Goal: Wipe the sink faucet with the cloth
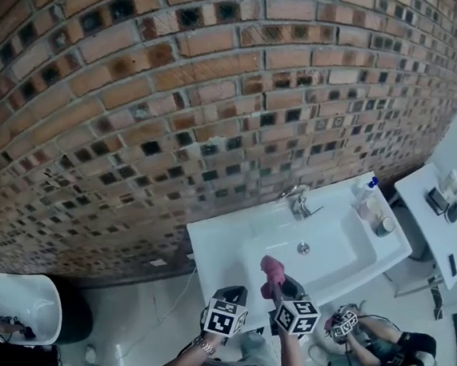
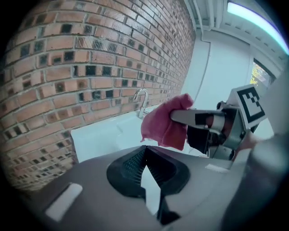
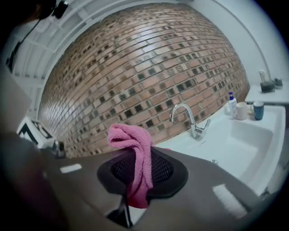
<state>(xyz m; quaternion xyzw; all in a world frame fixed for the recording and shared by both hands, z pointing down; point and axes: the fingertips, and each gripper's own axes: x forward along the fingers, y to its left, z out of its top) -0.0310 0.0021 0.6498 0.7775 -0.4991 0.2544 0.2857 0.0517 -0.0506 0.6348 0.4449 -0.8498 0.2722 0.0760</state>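
A white sink stands against the brick wall, and its chrome faucet rises at the back rim. My right gripper is shut on a pink cloth, held over the sink's front edge, well short of the faucet. In the right gripper view the cloth drapes over the jaws, with the faucet beyond to the right. My left gripper hangs just left of the right one, shut with nothing in it. The left gripper view shows the cloth and the faucet behind it.
A blue-capped soap bottle and cups stand on the sink's right end. A white shelf lies farther right. A person crouches on the floor at lower right. A white basin sits at lower left.
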